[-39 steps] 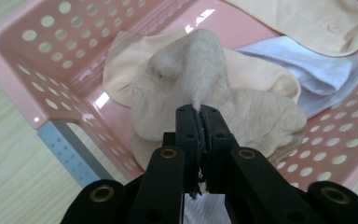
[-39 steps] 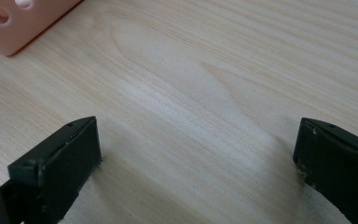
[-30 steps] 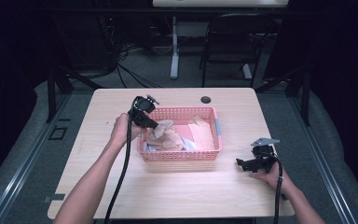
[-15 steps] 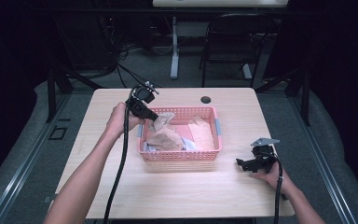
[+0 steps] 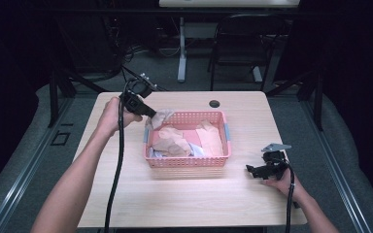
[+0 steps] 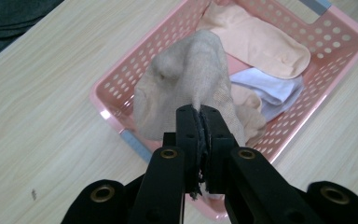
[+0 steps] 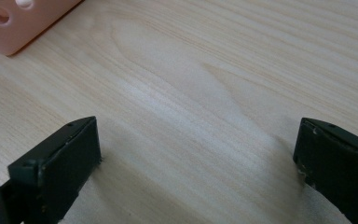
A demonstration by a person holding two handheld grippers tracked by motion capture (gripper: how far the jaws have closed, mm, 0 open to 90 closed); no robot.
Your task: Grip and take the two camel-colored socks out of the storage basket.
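hand-held gripper (pinching) coarse-knit beige sock

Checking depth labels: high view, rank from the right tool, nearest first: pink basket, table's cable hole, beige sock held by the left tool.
1. Pink basket, just left of the right tool.
2. Cable hole, far table edge.
3. Beige sock, beyond the basket's far-left corner.

You see a coarse-knit beige cloth sock, a perforated pink plastic basket, and a matt pale wood-grain table.
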